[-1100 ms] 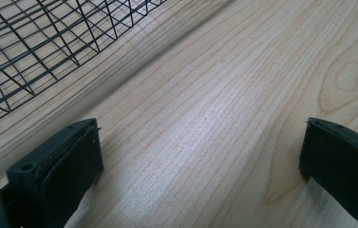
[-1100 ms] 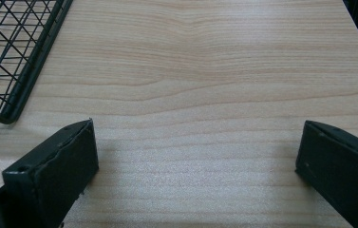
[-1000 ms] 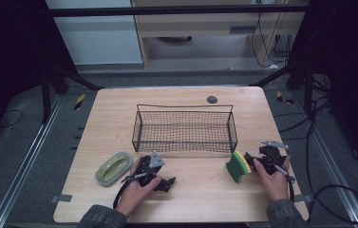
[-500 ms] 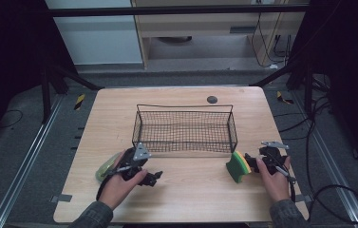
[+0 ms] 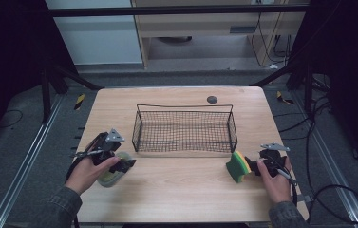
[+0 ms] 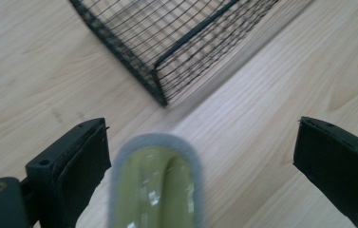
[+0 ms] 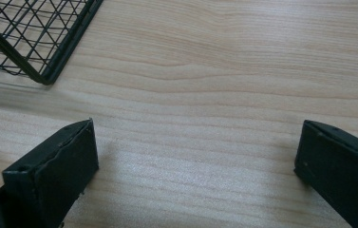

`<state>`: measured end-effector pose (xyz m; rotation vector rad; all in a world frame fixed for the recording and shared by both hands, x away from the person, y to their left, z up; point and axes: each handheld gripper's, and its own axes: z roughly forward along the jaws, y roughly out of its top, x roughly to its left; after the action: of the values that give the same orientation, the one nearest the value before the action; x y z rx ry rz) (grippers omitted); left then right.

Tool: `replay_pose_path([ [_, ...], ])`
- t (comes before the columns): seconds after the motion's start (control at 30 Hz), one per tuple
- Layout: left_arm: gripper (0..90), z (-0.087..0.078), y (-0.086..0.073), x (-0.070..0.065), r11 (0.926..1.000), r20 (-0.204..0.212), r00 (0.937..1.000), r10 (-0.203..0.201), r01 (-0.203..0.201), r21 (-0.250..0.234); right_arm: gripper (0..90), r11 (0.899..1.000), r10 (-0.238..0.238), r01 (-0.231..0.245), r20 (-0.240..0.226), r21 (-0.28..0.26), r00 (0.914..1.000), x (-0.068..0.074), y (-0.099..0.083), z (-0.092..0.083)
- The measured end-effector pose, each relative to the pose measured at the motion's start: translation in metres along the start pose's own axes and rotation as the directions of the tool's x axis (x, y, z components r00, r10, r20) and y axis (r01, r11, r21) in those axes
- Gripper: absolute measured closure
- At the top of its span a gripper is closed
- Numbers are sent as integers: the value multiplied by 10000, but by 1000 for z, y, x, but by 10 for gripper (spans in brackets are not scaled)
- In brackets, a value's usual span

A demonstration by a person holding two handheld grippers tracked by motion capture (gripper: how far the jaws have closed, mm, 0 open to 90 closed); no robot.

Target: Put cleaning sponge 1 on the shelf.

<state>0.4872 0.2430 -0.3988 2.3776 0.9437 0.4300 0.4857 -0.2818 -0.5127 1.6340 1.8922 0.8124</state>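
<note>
A pale green oval pad with a grey rim point(image 6: 155, 190) lies on the table between the wide-apart jaws of my left gripper point(image 6: 200, 142), nearer the left jaw and untouched by either. From above, that left gripper point(image 5: 127, 164) sits over the oval pad point(image 5: 110, 176) at the front left. A yellow and green sponge point(image 5: 237, 166) lies at the front right, just off the tip of my right gripper point(image 5: 252, 167). The right gripper point(image 7: 198, 152) is open with bare wood between its jaws.
A black wire basket point(image 5: 184, 128) stands in the middle of the wooden table point(image 5: 181, 190), its near corners showing in both gripper views point(image 6: 162, 97) point(image 7: 43, 76). A small dark disc point(image 5: 211, 99) lies behind the basket.
My left gripper has moved left from the front middle of the table to over the green oval pad. The right gripper and the sponge have stayed put.
</note>
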Motion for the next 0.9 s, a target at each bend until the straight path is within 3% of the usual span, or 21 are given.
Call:
replay_pose_path([
  [0.17,40,-4,1,14,9961,-101,9992,380,-371,804,7,10000,-16,16,-46,-1,10000,0,0,0],
  [0.37,45,-4,1,22,9880,-220,9990,392,-354,1501,7,9999,-108,108,-113,2,9999,-1,0,0],
  [0.47,59,-3,-2,23,9796,-673,9955,661,-519,1941,7,9998,-174,174,-147,-24,9997,-1,-1,-1],
  [0.63,85,-5,-3,25,9757,-414,9982,429,-330,2168,7,9998,-180,179,-158,-24,9997,-1,-1,-1],
  [0.77,167,-9,-2,26,9693,-232,9983,532,-460,2415,7,9998,-182,182,-160,-26,9997,-1,-1,-1],
  [0.9,313,-11,-2,28,9658,-416,9980,468,-346,2571,7,9998,-185,185,-159,-24,9997,-1,-1,-1],
])
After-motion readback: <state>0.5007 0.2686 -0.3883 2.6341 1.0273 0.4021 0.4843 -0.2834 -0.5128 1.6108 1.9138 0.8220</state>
